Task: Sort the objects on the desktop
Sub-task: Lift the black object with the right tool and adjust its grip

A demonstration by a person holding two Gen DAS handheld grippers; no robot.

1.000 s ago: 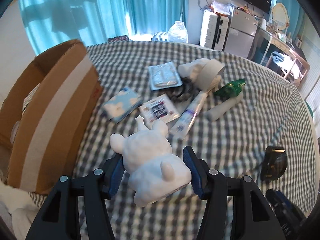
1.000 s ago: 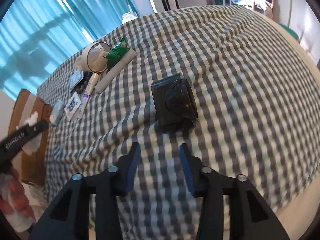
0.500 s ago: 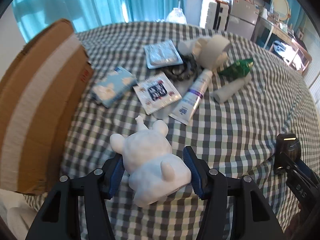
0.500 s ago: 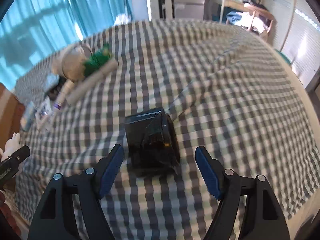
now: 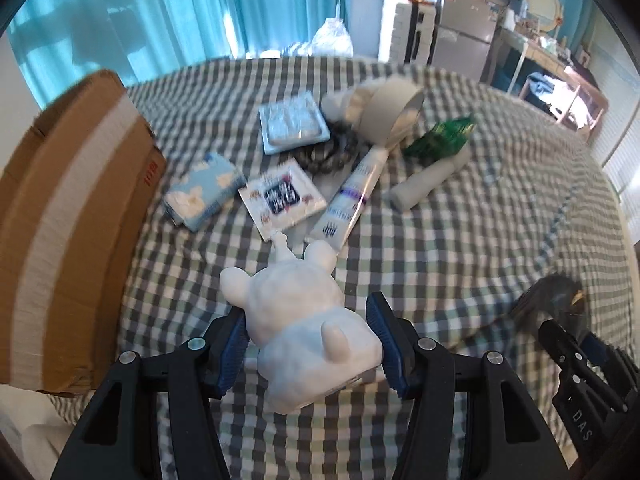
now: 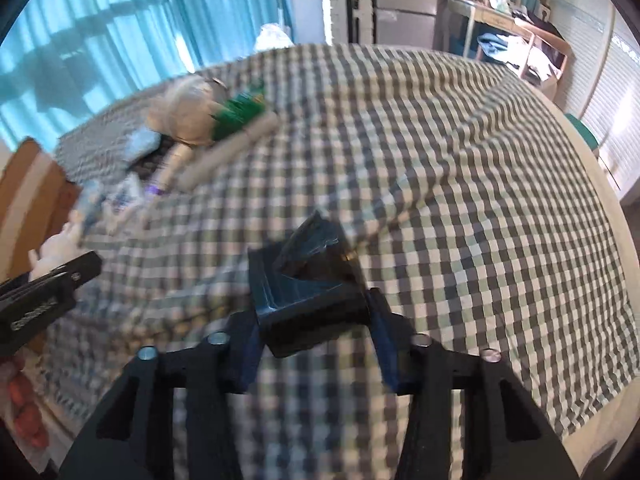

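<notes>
My left gripper (image 5: pixel 306 338) is shut on a white animal figurine (image 5: pixel 304 320) and holds it above the checked tablecloth (image 5: pixel 460 240). My right gripper (image 6: pixel 314 344) is shut on a black box wrapped in plastic (image 6: pixel 308 284), its fingers pressed on both sides. The box also shows in the left wrist view (image 5: pixel 556 292). Further back lie a white-and-purple tube (image 5: pixel 352 200), a printed sachet (image 5: pixel 280 196), a blue tissue pack (image 5: pixel 200 192), a blue blister pack (image 5: pixel 294 122), a tape roll (image 5: pixel 392 108), a green packet (image 5: pixel 440 140) and a white cylinder (image 5: pixel 428 176).
A cardboard box (image 5: pixel 68 208) stands at the left of the table. Dark beads (image 5: pixel 328 152) lie among the items. Teal curtains, a fridge and a desk are behind the table. The table's right edge (image 6: pixel 600 184) curves near the right gripper.
My right gripper moved forward and closed on the black box, which was lying free between its open jaws. My left gripper still holds the figurine, shifted slightly toward the objects.
</notes>
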